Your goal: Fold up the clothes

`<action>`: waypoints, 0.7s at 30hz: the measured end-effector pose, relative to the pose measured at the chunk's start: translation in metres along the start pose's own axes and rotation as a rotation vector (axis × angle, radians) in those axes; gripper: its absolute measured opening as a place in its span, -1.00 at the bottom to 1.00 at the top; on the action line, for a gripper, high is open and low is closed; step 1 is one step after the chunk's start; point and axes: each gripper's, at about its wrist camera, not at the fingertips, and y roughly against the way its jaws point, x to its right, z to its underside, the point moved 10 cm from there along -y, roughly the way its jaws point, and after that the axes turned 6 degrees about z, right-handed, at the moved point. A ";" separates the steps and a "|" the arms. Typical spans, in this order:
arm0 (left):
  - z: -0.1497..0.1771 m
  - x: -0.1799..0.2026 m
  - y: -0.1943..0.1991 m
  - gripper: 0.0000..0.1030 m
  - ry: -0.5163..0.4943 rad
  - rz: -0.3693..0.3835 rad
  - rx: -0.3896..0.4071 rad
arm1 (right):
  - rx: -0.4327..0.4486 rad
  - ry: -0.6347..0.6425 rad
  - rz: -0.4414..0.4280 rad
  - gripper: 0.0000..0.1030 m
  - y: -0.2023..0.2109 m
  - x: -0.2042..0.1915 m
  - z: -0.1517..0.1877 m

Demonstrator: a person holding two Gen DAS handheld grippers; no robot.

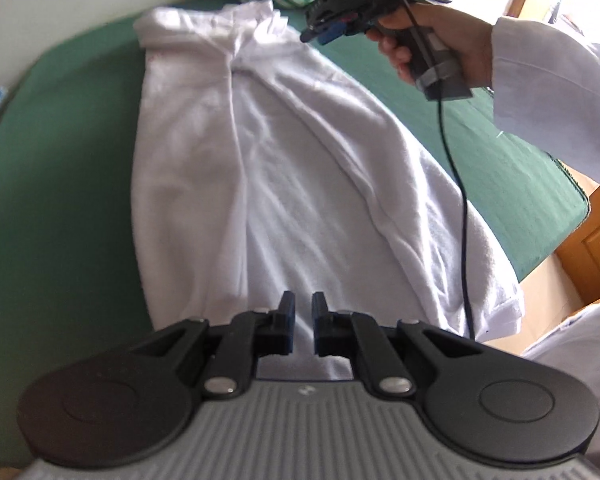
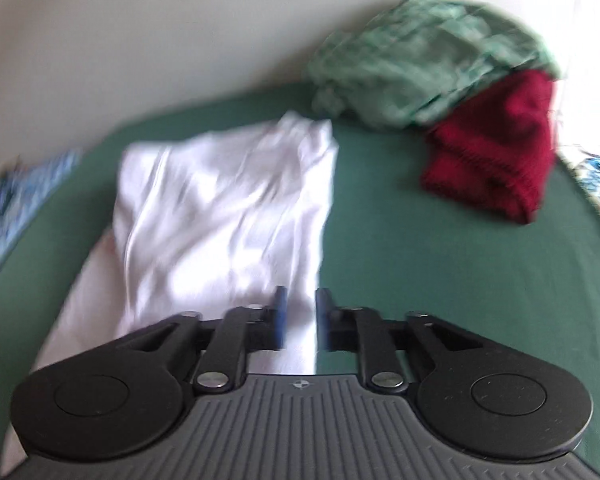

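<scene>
Lying half-folded on the green worktop point(image 1: 60, 200), white shirt point(image 1: 268, 168); left gripper point(image 1: 303, 312) nearly closed, empty, right gripper point(image 2: 300, 312) slightly apart, empty.

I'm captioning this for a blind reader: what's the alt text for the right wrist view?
A white garment lies partly folded on a green surface, the right gripper open above its edge. Behind, crumpled green clothing and a red knit.
</scene>
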 end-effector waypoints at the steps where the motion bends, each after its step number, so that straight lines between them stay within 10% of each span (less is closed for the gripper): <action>1: -0.003 0.000 0.006 -0.87 -0.010 -0.020 0.015 | 0.024 -0.008 -0.015 -0.33 0.005 -0.001 -0.005; 6: -0.007 -0.015 0.029 -0.55 -0.031 -0.097 0.073 | 0.021 0.047 -0.176 -0.43 0.002 -0.032 -0.009; 11: 0.009 -0.034 0.002 -0.51 0.020 -0.099 -0.024 | -0.021 -0.010 -0.088 -0.41 -0.029 -0.019 -0.014; 18: 0.012 -0.008 -0.005 -0.34 0.002 -0.059 -0.010 | -0.108 -0.064 -0.256 -0.44 -0.038 -0.016 -0.002; 21: 0.012 -0.002 -0.011 -0.45 -0.017 -0.079 -0.015 | -0.115 -0.043 -0.232 -0.99 -0.038 -0.011 -0.001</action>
